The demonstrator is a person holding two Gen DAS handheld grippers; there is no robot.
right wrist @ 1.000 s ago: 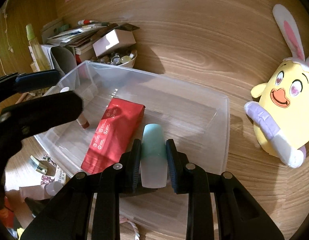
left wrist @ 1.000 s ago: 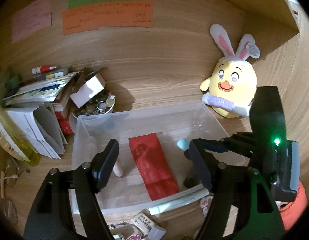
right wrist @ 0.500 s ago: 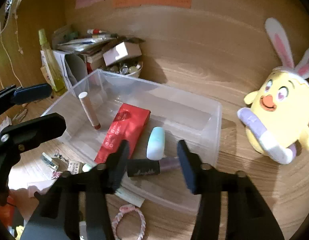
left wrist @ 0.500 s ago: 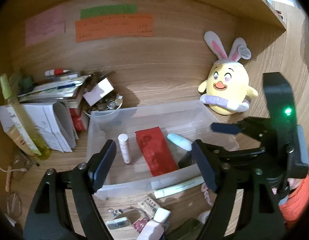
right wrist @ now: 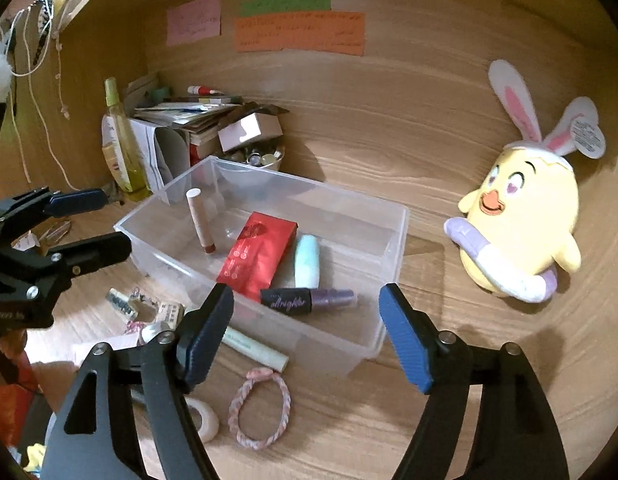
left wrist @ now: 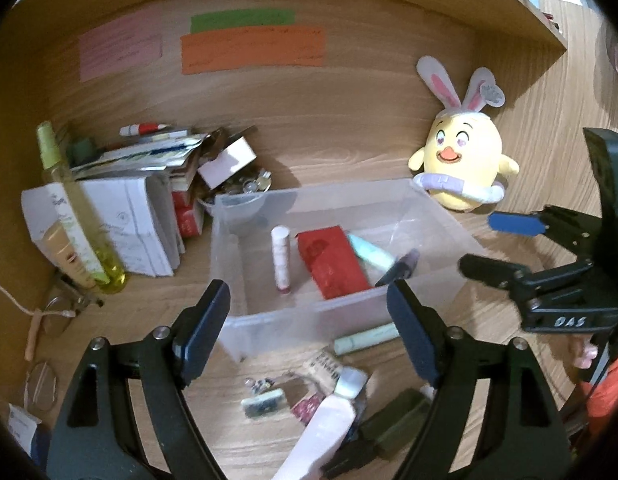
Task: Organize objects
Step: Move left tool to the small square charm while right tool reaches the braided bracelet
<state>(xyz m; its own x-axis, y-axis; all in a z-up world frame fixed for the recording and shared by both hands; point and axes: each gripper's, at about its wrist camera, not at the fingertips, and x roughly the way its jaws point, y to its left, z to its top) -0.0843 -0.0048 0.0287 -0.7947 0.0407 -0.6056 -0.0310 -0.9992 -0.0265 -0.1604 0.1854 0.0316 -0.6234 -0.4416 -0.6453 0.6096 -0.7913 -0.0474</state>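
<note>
Both claws opening, nothing between jaws: right gripper (right wrist: 305, 332) and left gripper (left wrist: 309, 328) at lower frame. Mint tube (right wrist: 307, 256) lies mid-frame inside clear bin (right wrist: 393, 232), apparently touching red box (right wrist: 257, 256).

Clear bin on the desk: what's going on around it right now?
A person is tidying small cosmetics into the clear plastic bin. Inside lie a red packet, a pale blue tube, a dark spray bottle and a pink stick leaning upright. The right gripper and left gripper both hover at the bin's near side, jaws opening and empty. A pink hair tie and a pale green tube wait on the desk.
</note>
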